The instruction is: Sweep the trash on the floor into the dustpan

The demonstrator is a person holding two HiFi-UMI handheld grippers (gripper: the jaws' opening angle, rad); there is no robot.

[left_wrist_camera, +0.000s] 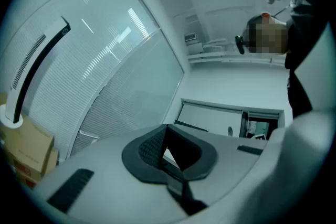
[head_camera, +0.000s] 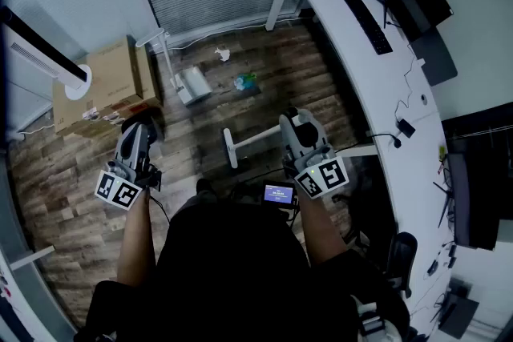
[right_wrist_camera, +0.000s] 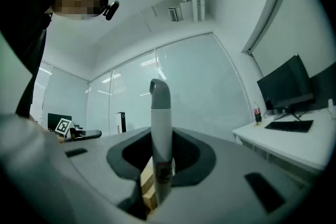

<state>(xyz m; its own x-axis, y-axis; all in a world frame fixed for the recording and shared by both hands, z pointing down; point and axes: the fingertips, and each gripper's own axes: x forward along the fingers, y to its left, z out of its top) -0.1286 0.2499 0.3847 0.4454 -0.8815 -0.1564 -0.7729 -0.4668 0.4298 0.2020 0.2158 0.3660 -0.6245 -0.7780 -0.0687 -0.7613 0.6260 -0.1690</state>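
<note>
left claw (left_wrist_camera: 169,153) pressed together, right claw (right_wrist_camera: 157,165) clamped on grey handle (right_wrist_camera: 160,123), floor trash (head_camera: 222,54) only in head view

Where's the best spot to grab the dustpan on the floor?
Probably its thin white handle, near the top. It seems to stand up from the dustpan, so the pan can stay flat on the floor. Come from the near side with the left hand-held gripper, which is shut and empty; the right hand-held gripper is busy holding a white pole.

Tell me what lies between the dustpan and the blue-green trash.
Only bare wooden floor, in the head view; the dustpan and blue-green trash lie apart.
</note>
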